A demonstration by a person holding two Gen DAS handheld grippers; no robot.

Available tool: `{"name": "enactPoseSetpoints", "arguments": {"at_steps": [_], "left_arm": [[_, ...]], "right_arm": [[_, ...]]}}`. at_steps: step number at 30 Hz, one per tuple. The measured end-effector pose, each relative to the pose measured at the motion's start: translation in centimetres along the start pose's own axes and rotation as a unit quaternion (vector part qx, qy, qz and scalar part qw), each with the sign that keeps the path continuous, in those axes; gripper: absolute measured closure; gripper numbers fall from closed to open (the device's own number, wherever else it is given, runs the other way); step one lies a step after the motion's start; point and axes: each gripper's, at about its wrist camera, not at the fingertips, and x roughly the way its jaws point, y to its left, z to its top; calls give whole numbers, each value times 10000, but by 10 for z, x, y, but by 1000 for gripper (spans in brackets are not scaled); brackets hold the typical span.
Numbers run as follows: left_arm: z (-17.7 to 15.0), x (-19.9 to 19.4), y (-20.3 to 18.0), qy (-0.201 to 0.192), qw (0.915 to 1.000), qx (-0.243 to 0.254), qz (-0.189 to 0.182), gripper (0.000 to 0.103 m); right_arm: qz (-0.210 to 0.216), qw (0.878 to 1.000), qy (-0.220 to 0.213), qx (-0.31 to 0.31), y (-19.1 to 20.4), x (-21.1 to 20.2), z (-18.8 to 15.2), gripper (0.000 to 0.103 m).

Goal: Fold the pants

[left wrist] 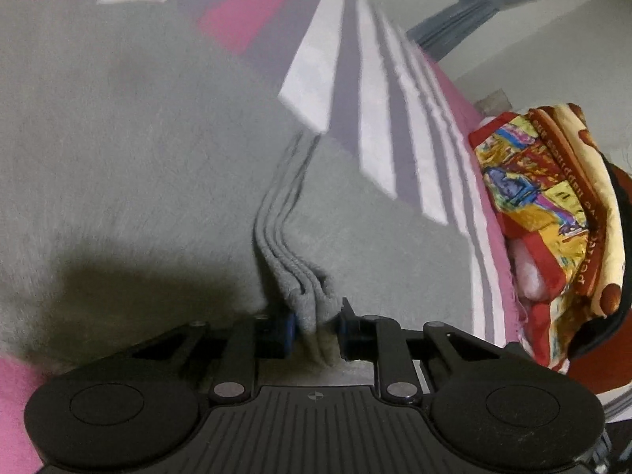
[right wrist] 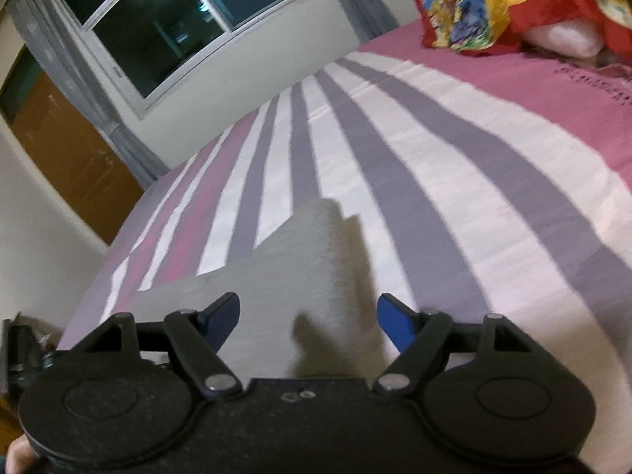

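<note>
The pants (left wrist: 138,150) are pale grey, soft and fleecy, spread over the striped pink, white and mauve bed (right wrist: 434,150), with several layers bunched into a stacked ridge of folds. The left gripper (left wrist: 316,322) is clamped on that ridge at its near end. The right gripper (right wrist: 308,316) has its jaws wide apart over a corner of the pants, well short of the colourful pillow (right wrist: 493,4) at the bed's far end.

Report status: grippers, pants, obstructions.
Left gripper shut on stacked edge of pants. Right gripper open over the pants, holding nothing. Pants lie on striped bedspread; pillow off to the side.
</note>
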Motion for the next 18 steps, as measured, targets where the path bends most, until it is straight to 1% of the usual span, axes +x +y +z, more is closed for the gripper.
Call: {"name": "enactPoseSetpoints", "arguments": {"at_steps": [1, 3, 5, 6, 8, 10, 11, 14, 15, 17, 18], "left_arm": [[2, -11, -8, -229, 9996, 147, -46, 83], [12, -28, -20, -553, 9976, 400, -89, 83], [25, -53, -26, -874, 9941, 633, -93, 83], [30, -67, -26, -1050, 9920, 704, -61, 83], [42, -88, -19, -1265, 9891, 756, 46, 83], [48, -103, -7, -1400, 9855, 907, 320, 83], [48, -106, 1, -1390, 9850, 930, 431, 83], [41, -97, 31, -1128, 9863, 889, 808, 83], [36, -87, 40, -971, 9863, 905, 985, 83], [27, -65, 52, -619, 9883, 790, 1147, 83], [22, -57, 53, -606, 9881, 764, 1191, 83]], "right_arm": [[-61, 10000, -27, 30, -3, -1, 2, 30], [-139, 9999, -72, 16, -6, -1, 6, 33], [-209, 9996, -64, -157, 1, 4, 9, 39], [-195, 9995, -50, -242, 6, 5, 10, 40], [-102, 9992, 4, -389, 19, 9, 8, 41], [12, 9984, 97, -564, 35, 15, 4, 41], [56, 9976, 152, -676, 43, 20, 1, 41], [183, 9933, 424, -1060, 71, 35, -11, 41], [181, 9912, 532, -1195, 77, 41, -16, 41], [91, 9869, 760, -1420, 85, 56, -27, 42], [-13, 9839, 942, -1517, 86, 65, -33, 42]]}}
